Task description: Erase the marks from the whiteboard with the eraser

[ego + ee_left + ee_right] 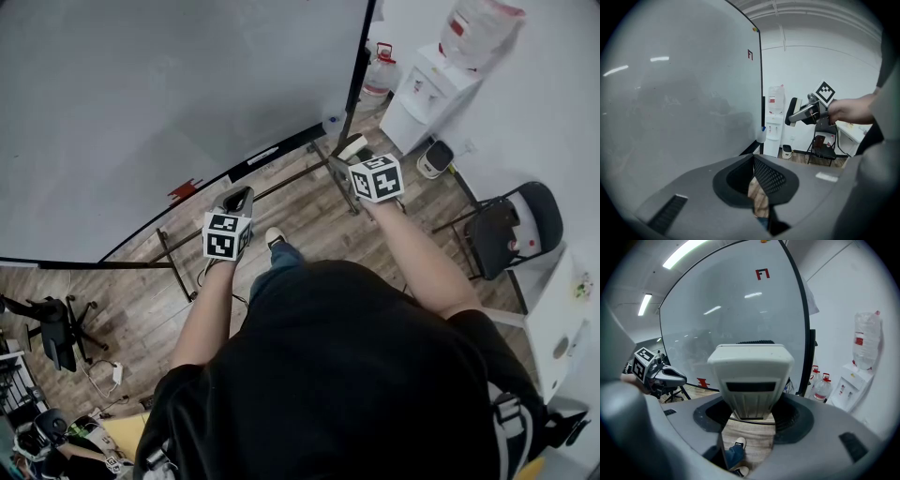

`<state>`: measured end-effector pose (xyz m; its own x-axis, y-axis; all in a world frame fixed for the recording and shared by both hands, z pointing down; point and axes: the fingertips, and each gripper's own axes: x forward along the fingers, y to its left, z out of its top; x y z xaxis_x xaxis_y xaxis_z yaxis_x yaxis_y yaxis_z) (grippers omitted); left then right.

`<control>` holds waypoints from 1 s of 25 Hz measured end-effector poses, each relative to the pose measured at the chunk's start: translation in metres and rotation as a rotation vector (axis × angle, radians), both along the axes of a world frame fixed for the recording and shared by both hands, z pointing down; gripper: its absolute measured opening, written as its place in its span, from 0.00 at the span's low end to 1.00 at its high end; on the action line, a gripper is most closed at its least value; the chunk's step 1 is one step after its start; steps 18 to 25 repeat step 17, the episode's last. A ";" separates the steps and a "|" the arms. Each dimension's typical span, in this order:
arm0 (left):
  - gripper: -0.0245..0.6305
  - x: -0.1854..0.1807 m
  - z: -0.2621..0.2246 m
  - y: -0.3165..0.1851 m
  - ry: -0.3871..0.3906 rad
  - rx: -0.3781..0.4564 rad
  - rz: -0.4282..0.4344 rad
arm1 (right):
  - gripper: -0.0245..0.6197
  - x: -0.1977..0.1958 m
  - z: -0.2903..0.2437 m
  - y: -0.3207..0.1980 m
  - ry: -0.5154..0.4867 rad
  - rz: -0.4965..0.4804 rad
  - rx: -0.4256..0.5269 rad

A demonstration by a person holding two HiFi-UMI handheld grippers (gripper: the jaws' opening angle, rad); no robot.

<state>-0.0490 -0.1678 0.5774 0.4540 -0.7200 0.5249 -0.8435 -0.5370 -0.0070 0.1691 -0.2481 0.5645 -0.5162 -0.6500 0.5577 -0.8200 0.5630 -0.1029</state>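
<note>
Right gripper (751,414) fingers clamped on white eraser (751,376), whiteboard (141,103) ahead of them. Left gripper (757,187) fingers closed, holding nothing.

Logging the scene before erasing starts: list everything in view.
whiteboard: one, white, black frame, ahead
red marks: two, near top and at lower edge of board
eraser: one, off-white, held in right gripper
water dispenser: one, white, right of board
spare water bottles: two, clear, red caps, beside dispenser
folding chair: one, black, far right
office chair: one, black, lower left
left gripper: one, grey, fingers together, nothing between
right gripper: one, grey, clamping the eraser
</note>
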 end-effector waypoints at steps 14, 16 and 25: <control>0.06 -0.002 0.001 -0.003 0.009 0.000 -0.002 | 0.43 -0.002 0.005 0.001 0.001 -0.005 -0.008; 0.06 -0.003 0.000 -0.004 0.010 0.000 -0.001 | 0.43 -0.002 0.005 0.001 0.003 -0.007 -0.009; 0.06 -0.004 0.000 -0.004 0.009 0.000 0.000 | 0.43 -0.002 0.005 0.000 0.005 -0.008 -0.009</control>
